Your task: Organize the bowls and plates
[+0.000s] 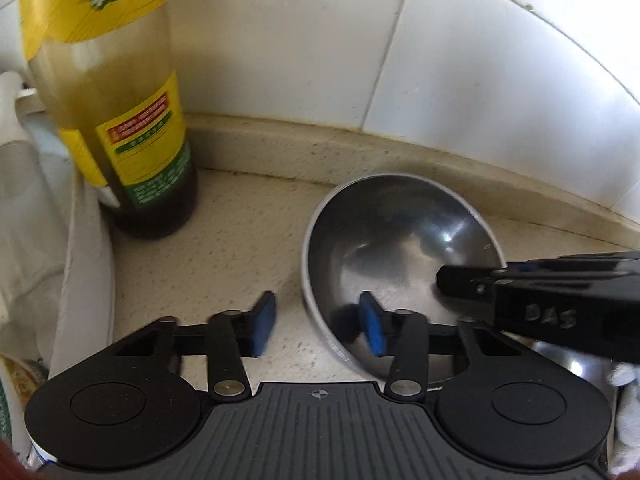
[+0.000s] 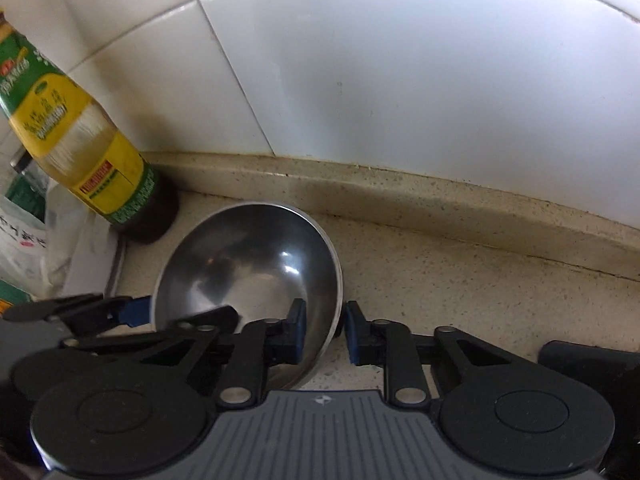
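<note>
A shiny steel bowl [image 1: 400, 256] sits on the speckled beige counter near the back ledge; it also shows in the right wrist view [image 2: 248, 272]. My left gripper [image 1: 318, 326] is open and straddles the bowl's left rim, one blue pad inside, one outside. My right gripper [image 2: 323, 330] straddles the bowl's right rim, its blue pads close on either side with a small gap. The right gripper [image 1: 460, 284] reaches in from the right in the left wrist view.
A large oil bottle [image 1: 120, 120] with a yellow and green label stands left of the bowl, also in the right wrist view [image 2: 80, 152]. White plastic bags [image 1: 48, 220] lie at the far left. White wall tiles [image 2: 400, 80] rise behind the counter ledge [image 2: 440, 204].
</note>
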Tool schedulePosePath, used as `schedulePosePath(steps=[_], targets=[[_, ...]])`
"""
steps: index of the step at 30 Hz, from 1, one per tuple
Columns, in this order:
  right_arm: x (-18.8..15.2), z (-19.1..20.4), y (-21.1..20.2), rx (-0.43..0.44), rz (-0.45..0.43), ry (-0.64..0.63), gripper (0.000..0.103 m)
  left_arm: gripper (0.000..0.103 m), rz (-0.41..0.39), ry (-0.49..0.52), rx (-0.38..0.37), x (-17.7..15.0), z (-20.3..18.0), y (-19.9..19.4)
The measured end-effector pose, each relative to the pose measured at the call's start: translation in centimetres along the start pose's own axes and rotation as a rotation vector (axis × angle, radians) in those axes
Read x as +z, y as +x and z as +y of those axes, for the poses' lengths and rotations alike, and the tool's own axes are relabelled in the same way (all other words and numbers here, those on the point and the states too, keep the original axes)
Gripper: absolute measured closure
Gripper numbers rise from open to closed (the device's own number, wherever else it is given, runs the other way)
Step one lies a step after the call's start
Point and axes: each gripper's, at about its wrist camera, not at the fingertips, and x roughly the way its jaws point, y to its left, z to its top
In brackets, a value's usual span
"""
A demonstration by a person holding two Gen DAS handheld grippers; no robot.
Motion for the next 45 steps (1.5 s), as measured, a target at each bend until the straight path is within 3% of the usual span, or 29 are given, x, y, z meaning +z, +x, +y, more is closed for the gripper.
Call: schedulePosePath(steps=[1,10,21,31,45], targets=[[0.0,-0.2,0.0,0.005,0.002,0.012,0.088,0.068,0.004,0.009,-0.008,0.1,-0.2,-0.1],[0.3,0.1,-2.0,0.035,-0.042,0.024,0.088,0.066,-0.035,0.040,0.009,-0.3,-1.2,-2.7],[-1.5,1.5,-9.8,0.042,-0.140,-0.015,0.088,0.066,-0.134,0.068,-0.018,-1.7,-2.0,-10.2],[-7.5,4.2,-17.1,-0.013,-0.195,-0.010,0.088,0.060,-0.200,0.136,-0.073,-5.6,-4.1,-16.9],[-15.9,6.7,-19.1,-0.065,-0.144,0.102,0.087,0.057,-0.155,0.236,-0.183,-11.6,-3.5,-19.3]])
